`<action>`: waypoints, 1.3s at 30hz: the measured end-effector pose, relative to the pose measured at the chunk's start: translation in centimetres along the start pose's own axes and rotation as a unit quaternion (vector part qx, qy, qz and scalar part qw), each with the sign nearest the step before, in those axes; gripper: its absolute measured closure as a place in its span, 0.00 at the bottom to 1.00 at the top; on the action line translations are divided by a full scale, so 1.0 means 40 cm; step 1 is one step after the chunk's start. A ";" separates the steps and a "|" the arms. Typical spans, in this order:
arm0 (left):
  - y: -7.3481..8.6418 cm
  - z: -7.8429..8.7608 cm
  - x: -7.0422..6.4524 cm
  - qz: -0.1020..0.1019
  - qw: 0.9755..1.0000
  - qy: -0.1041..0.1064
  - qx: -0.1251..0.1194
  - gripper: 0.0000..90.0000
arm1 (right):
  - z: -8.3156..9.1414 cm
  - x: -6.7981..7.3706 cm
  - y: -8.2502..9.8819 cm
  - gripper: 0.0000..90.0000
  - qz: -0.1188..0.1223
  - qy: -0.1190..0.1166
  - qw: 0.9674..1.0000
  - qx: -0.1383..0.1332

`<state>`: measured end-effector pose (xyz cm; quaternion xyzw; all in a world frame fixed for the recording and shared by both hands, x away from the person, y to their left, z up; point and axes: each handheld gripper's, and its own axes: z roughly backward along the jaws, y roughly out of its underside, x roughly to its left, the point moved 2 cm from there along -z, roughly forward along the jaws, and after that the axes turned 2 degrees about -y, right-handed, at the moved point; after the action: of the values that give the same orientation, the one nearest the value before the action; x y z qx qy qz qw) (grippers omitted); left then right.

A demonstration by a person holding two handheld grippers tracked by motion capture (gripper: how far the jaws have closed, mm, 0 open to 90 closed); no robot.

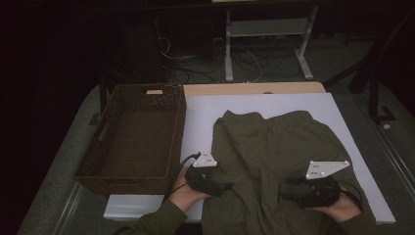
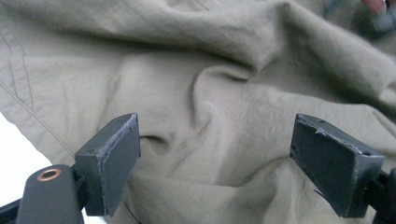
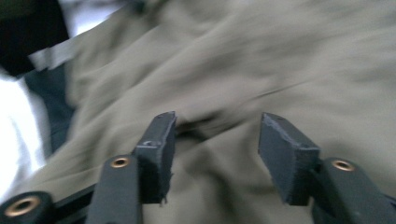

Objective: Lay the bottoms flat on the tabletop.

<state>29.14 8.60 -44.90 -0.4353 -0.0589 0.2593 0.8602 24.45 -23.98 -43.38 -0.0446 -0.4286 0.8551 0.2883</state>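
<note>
L gripper (image 1: 226,186) sits at garment's near-left edge, jaws wide apart, cloth under them but not pinched. R gripper (image 1: 286,188) over near-right part, jaws parted, nothing clamped. Olive-green garment (image 1: 274,156) lies crumpled w/ soft folds on white table (image 1: 205,112), just right of brown wicker basket (image 1: 132,142).

**Both grippers low over the olive garment, jaws apart**

The person's forearms come in from the near edge. The left hand (image 1: 183,191) holds the left gripper (image 1: 226,186) at the left border of the olive garment (image 1: 274,147), pointing across it; its jaws stand wide, pads clear of the cloth. The right hand (image 1: 342,205) carries the right gripper (image 1: 284,188) over the garment's near right part, aimed leftward, jaws parted with nothing between them
</note>
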 end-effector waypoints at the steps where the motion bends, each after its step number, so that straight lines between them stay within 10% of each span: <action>1: 0.001 -0.001 -0.002 -0.003 1.000 0.001 0.003 0.18 | 0.004 -0.013 -0.002 0.47 -0.008 0.012 1.000 -0.005; 12: 0.029 -0.035 -0.060 -0.061 0.996 0.039 0.051 0.39 | -0.012 -0.066 -0.021 0.43 -0.025 0.038 0.999 -0.017; 18: 0.029 -0.028 -0.051 -0.065 0.995 0.047 0.065 0.99 | -0.019 -0.080 -0.025 0.41 -0.029 0.053 0.998 -0.018; 35: 0.110 0.096 -0.097 -0.025 0.992 0.057 0.107 1.00 | -0.027 -0.092 -0.029 0.39 -0.030 0.059 0.998 -0.012; 39: 0.102 0.093 -0.087 -0.012 0.996 0.043 0.075 0.89 | -0.030 -0.101 -0.028 0.37 -0.038 0.075 0.996 -0.005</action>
<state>23.33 11.51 -45.37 -0.3792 -0.0071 0.2340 0.8952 28.71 -24.74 -43.97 -0.0940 -0.4116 0.8356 0.3515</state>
